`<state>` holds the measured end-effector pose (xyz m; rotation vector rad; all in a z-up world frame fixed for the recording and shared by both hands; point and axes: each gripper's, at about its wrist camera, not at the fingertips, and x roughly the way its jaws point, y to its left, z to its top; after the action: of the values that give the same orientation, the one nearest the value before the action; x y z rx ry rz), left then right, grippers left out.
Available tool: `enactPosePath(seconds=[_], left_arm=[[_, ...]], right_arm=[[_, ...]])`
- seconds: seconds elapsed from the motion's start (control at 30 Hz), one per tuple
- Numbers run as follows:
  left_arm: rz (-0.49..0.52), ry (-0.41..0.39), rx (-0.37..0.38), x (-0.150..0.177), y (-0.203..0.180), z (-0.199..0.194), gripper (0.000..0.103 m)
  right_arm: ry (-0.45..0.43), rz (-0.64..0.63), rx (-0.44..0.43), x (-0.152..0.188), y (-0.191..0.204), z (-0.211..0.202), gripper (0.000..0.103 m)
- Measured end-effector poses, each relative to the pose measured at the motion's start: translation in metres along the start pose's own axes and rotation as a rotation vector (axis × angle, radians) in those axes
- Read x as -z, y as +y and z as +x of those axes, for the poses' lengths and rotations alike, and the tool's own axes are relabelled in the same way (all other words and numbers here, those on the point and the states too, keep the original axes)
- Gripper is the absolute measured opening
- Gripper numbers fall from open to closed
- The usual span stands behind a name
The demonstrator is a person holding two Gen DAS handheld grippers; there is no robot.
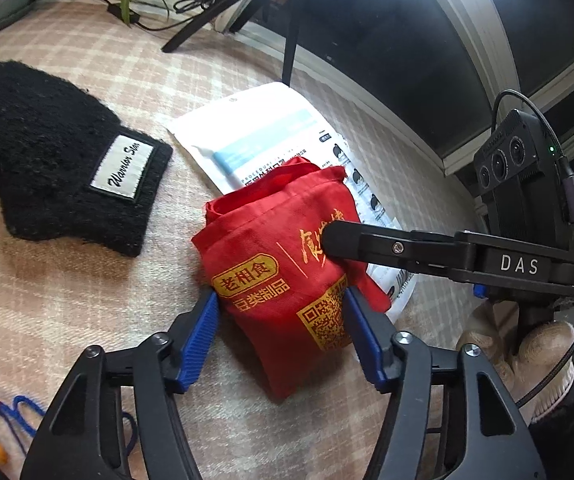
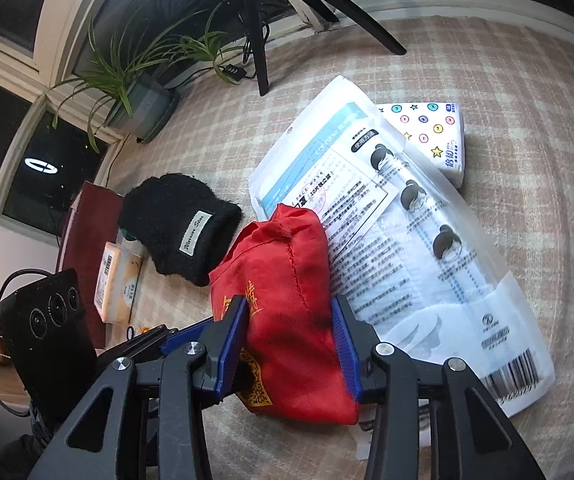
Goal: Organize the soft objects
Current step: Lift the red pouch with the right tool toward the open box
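Observation:
A red cloth bag [image 1: 287, 264] with yellow print and a QR code lies on the checked cloth [image 1: 67, 300], partly on a white face-mask pack [image 1: 255, 140]. My left gripper [image 1: 283, 316] has its blue pads against both sides of the bag's near end. My right gripper [image 2: 289, 340] is shut on the same red bag [image 2: 287, 280] from the other side. In the left wrist view one of its fingers [image 1: 367, 242] presses the bag's top, and a gloved hand [image 1: 527, 352] holds it. A black knit mitten [image 1: 47, 152] lies to the left.
The mask pack [image 2: 407, 260] overlaps a spotted tissue pack [image 2: 435, 136]. The mitten [image 2: 183, 224], an orange tissue pack [image 2: 117, 284] and a dark red box [image 2: 87, 224] sit at the left. A potted plant [image 2: 143, 92] and tripod legs [image 2: 259, 40] stand behind. Blue yarn [image 1: 3, 420] lies near.

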<state>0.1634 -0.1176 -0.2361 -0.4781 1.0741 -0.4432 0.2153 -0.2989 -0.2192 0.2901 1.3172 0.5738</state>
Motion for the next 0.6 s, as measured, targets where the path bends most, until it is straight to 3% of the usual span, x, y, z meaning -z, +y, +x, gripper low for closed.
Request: enactPosePath(seconds=[0.3,0.6], left_arm=[[0.007,-0.075,-0.017,0.005,-0.005,-0.035,0.058],[-0.005,-0.236,-0.047,0.009,0.009,-0.106,0.058]], right_arm=[[-0.043,-0.023,-0.011,0.005,0.029,-0.018,0.039],[-0.078,-0.141,-0.036,0.003,0.11,-0.031,0.039]])
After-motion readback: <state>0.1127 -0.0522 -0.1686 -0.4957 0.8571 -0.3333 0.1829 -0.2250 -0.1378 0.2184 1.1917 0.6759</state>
